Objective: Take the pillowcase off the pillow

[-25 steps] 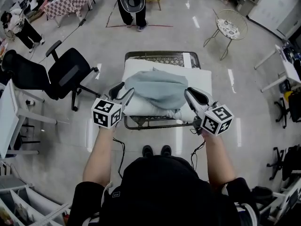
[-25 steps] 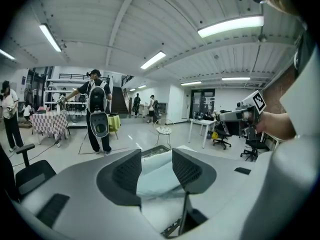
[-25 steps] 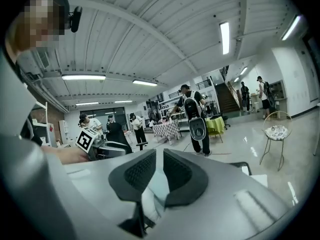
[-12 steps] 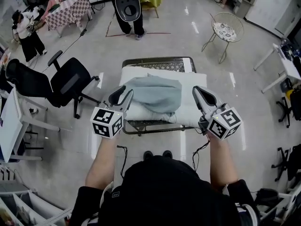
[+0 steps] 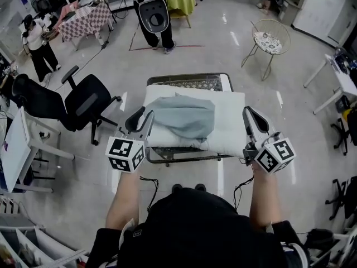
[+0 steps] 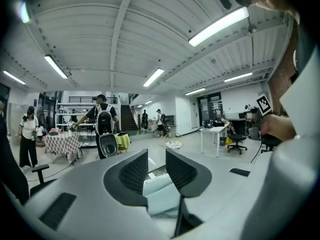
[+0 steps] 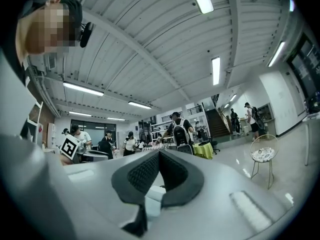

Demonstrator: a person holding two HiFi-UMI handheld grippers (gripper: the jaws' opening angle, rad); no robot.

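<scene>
Head view, grey pillowcase (image 5: pixel 184 119) crumpled atop white pillow (image 5: pixel 228 128), right gripper (image 5: pixel 249 112) closed

No text, number, brand or sign can be read in any view. Only black-and-white square marker patterns, without letters, are seen on the cube (image 5: pixel 125 154) of the left gripper (image 5: pixel 142 118) and the cube (image 5: pixel 275 156) of the right gripper (image 5: pixel 249 114).

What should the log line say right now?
left claw: jaws just closing, nothing between, by pillowcase | right claw: shut, empty, by pillow's right edge | pillowcase: bunched on pillow
</scene>
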